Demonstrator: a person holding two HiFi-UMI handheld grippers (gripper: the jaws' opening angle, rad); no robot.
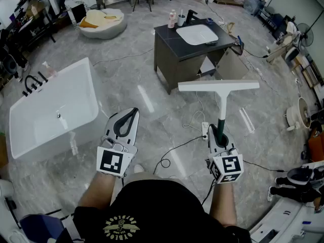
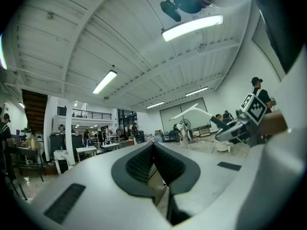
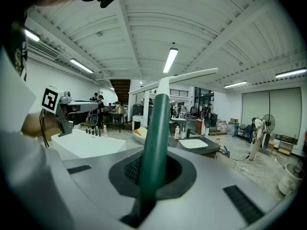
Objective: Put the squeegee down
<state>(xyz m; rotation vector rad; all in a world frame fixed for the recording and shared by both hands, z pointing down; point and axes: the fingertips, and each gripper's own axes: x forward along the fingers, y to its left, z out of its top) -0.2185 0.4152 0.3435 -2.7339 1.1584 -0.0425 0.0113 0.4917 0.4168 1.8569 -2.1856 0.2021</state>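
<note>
A white bathtub sits at left; just right of it the left gripper hovers level over the grey floor, jaws together and empty. At right, the right gripper clamps the green handle of the squeegee, its white blade held aloft crosswise before a dark vanity.

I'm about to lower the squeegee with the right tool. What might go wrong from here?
1. The right tool pinches only the near end of the squeegee by its green handle. The wide blade sits at the far end, so it may swing or slip in the grip as you lower it.
2. A power strip and cables lie on the floor just ahead, and the blade could land on them or snag.
</note>
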